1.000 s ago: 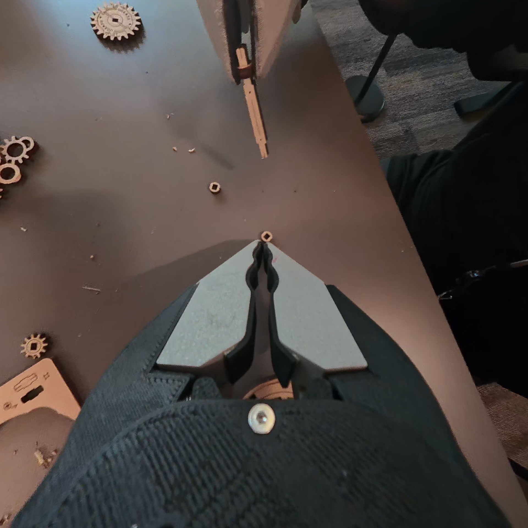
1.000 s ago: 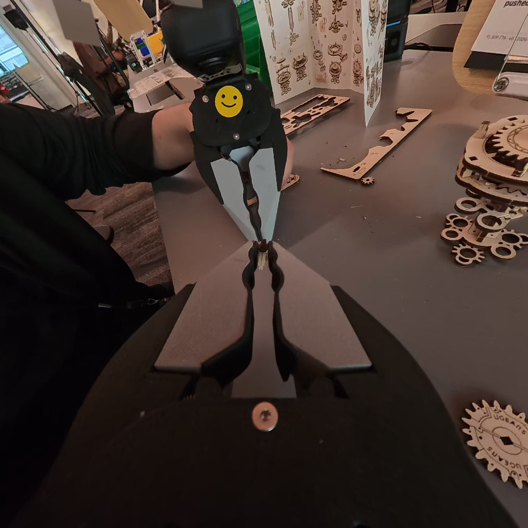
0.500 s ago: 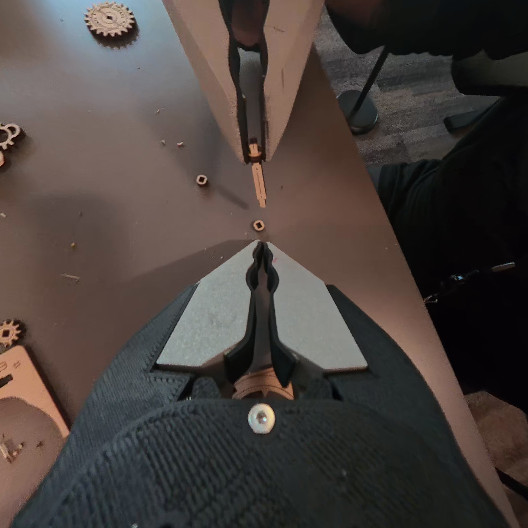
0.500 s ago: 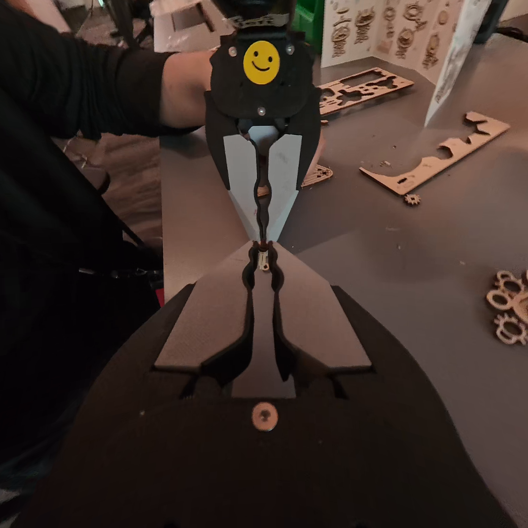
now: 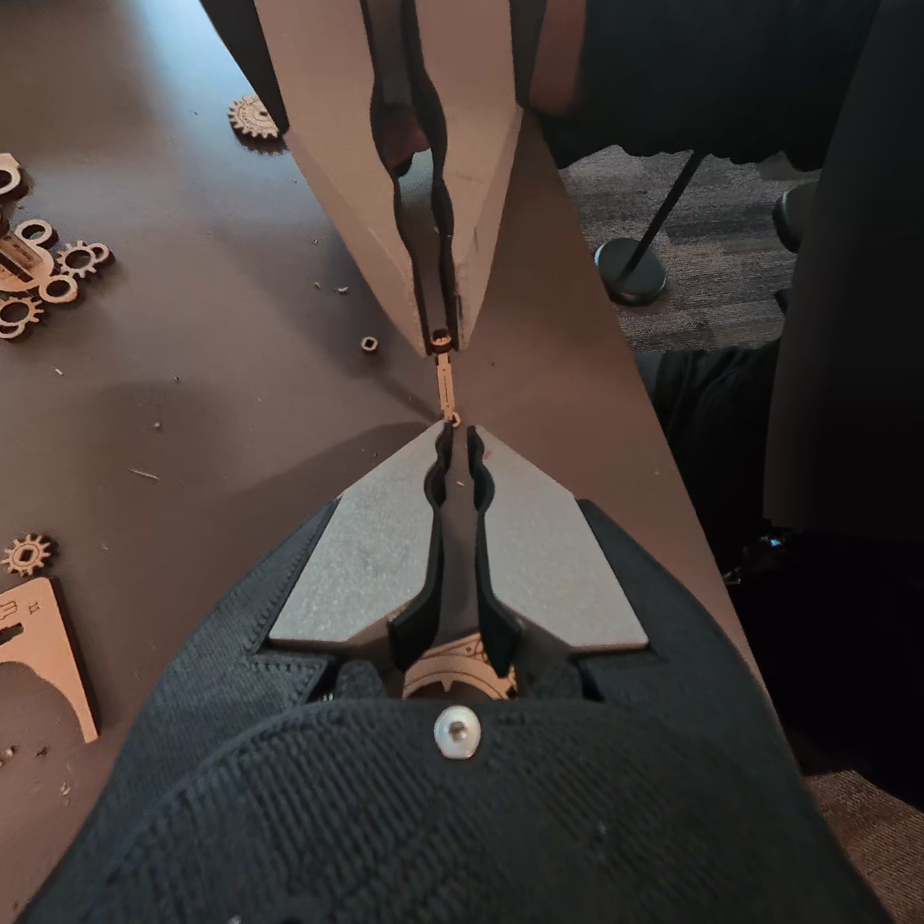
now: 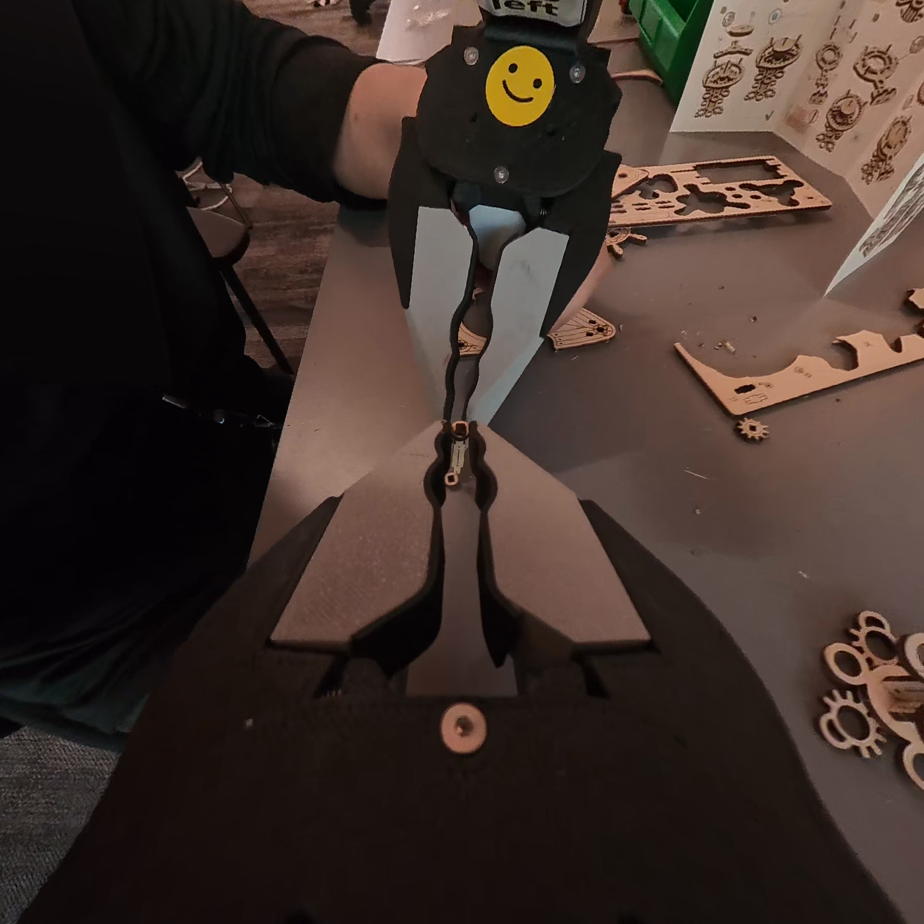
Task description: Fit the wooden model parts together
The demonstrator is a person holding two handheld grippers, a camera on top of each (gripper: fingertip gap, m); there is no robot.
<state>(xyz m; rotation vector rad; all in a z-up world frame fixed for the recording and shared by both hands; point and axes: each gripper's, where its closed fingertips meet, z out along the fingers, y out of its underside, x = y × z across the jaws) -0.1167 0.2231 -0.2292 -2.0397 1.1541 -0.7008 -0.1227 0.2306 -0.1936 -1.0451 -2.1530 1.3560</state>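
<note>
Tabletop (image 6: 625, 500) grey, wood-scrap-littered; right claw (image 6: 459, 429) clamps wooden pin (image 6: 457, 455); left claw (image 5: 456, 429) slightly parted, empty.

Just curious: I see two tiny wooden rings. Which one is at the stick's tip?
The ring at the near jaws' tips, meeting the stick; the other ring lies apart to its left.

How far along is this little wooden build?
Early. A partly built gear assembly sits on the table. The right gripper holds a thin wooden pin tip-down at a small square-holed ring; the left gripper waits, slightly open. Loose gears remain.
</note>
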